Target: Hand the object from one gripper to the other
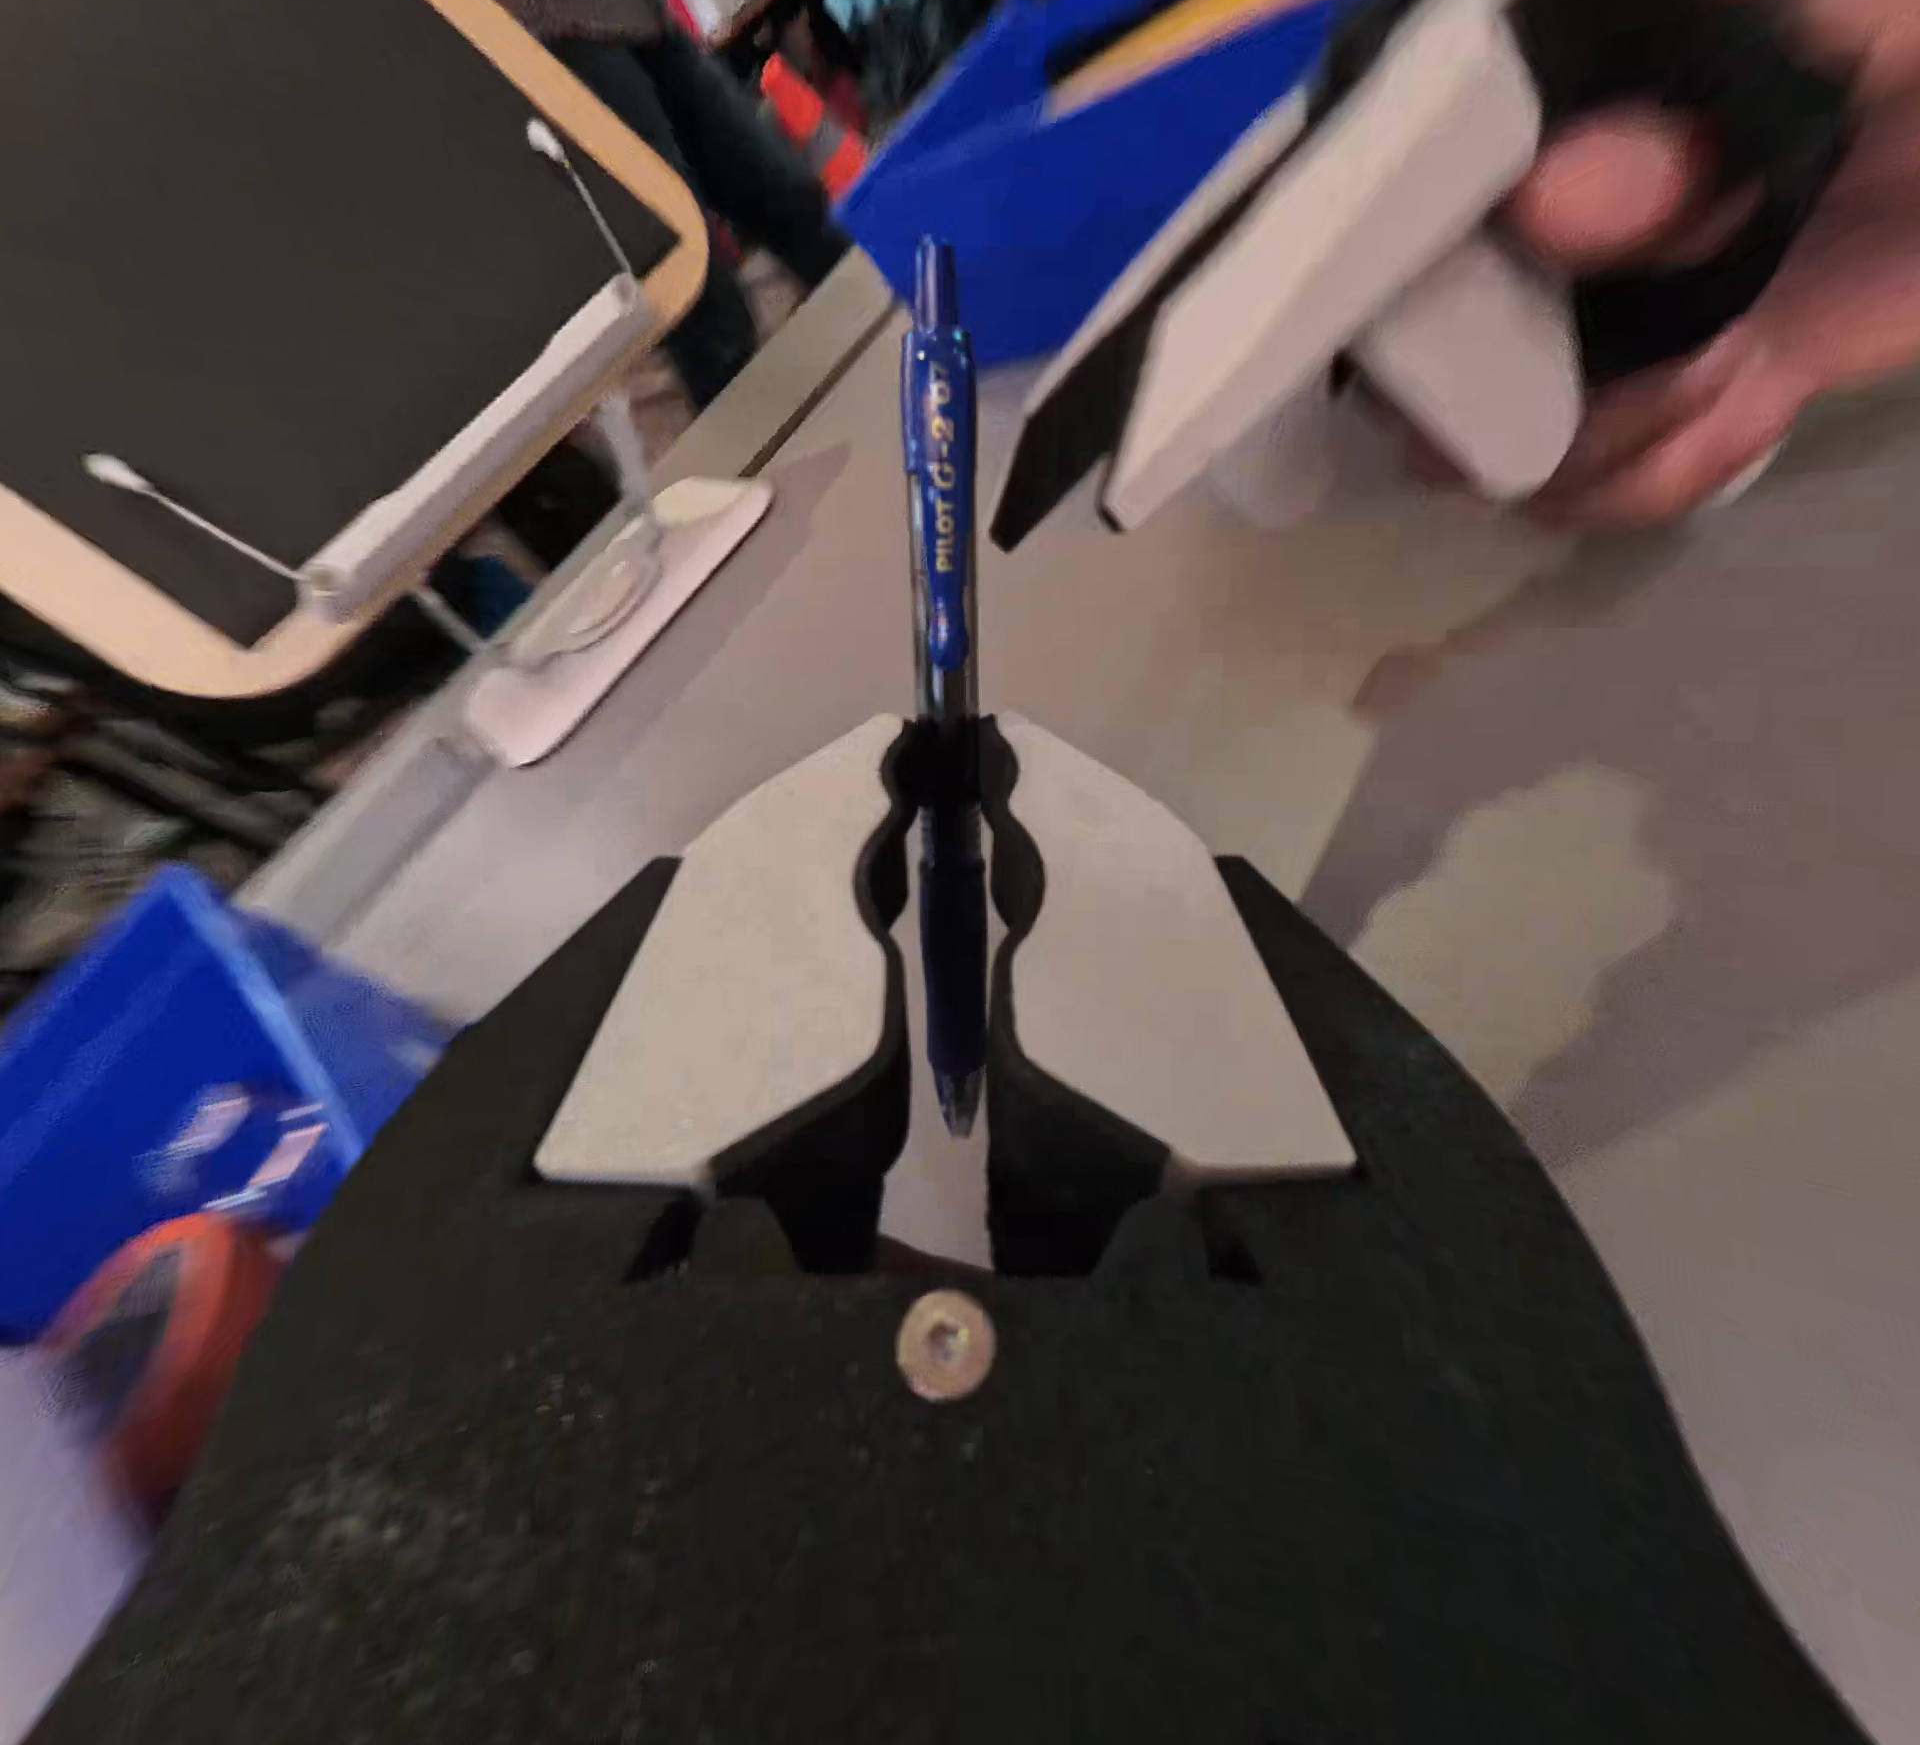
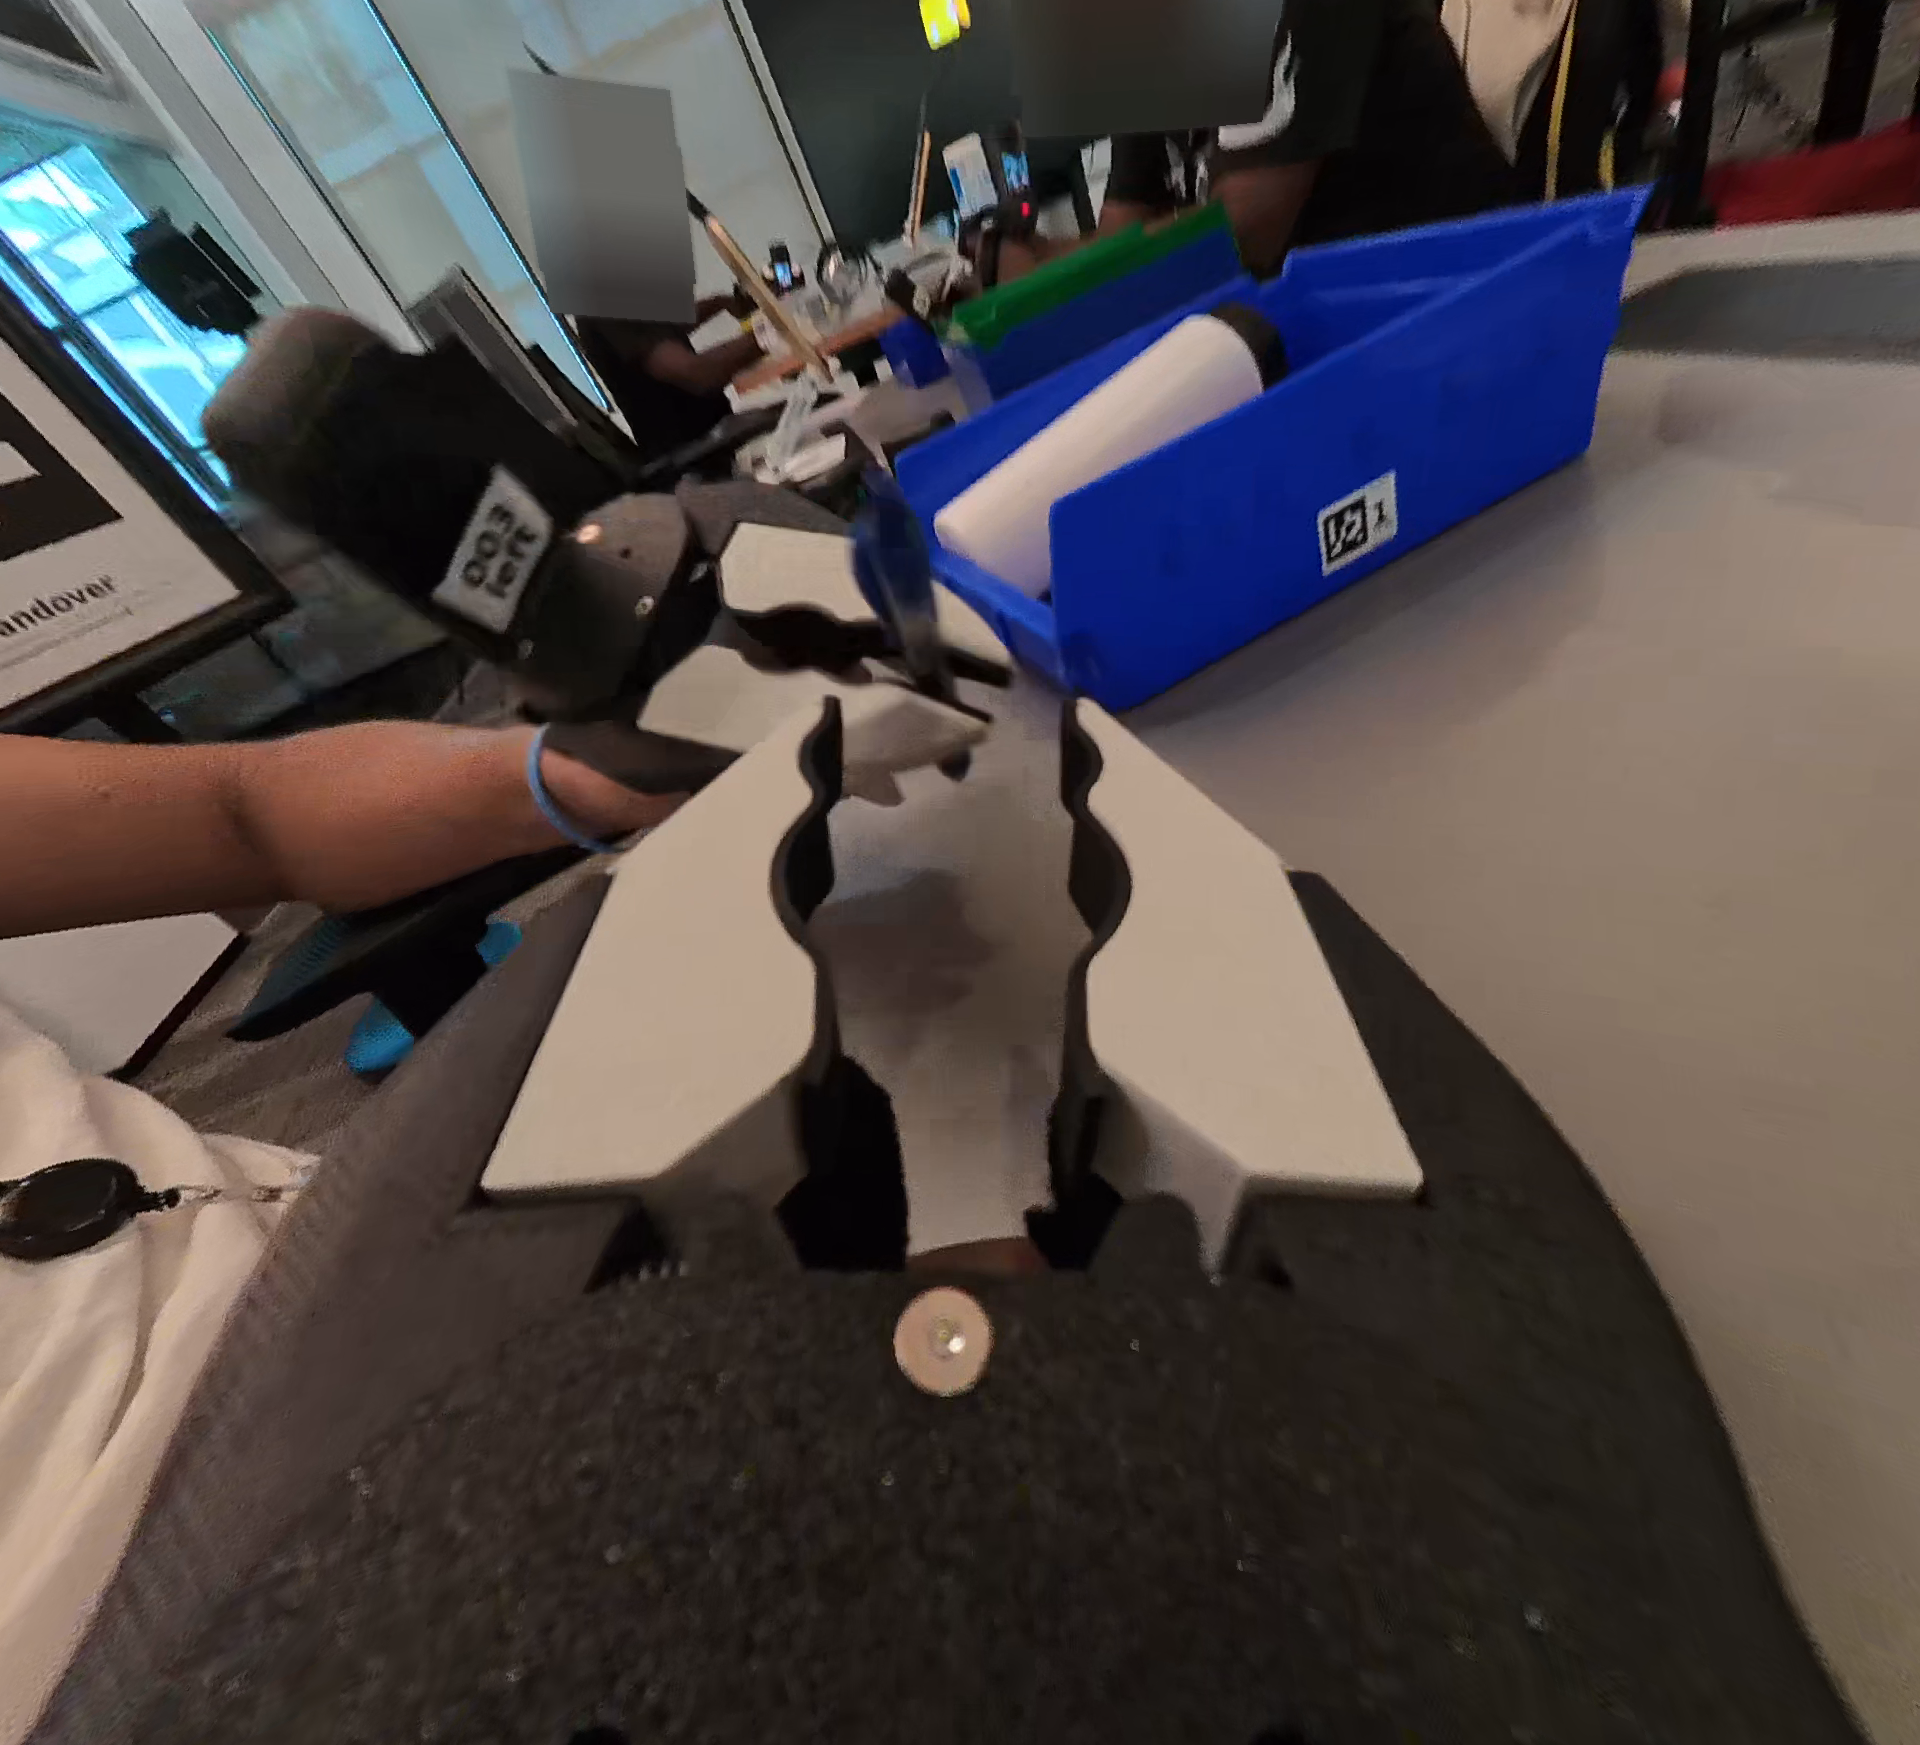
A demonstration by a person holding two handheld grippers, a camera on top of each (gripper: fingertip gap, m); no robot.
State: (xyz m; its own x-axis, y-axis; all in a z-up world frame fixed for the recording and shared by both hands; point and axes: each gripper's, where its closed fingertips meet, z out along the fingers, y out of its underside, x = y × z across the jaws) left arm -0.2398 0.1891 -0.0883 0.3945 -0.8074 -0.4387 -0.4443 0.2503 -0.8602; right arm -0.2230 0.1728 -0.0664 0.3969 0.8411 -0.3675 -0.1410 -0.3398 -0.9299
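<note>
My left gripper (image 1: 945, 739) is shut on a blue pen (image 1: 940, 469) near its dark rubber grip. The pen sticks forward out of the fingers, clip end away from me. In the right wrist view the left gripper (image 2: 935, 677) shows ahead and to the left, holding the pen (image 2: 899, 568) tilted upward. My right gripper (image 2: 945, 729) is open and empty, its fingertips just short of the pen. In the left wrist view the right gripper (image 1: 1049, 500) shows blurred at the upper right, beside the pen's upper half and apart from it.
A blue bin (image 2: 1455, 407) with a white roll (image 2: 1101, 438) stands on the grey table (image 2: 1558, 760) beyond the grippers. Another blue bin (image 1: 177, 1072) is at the lower left of the left wrist view. A dark framed board (image 1: 260, 241) on a stand is at the left. People sit at tables behind.
</note>
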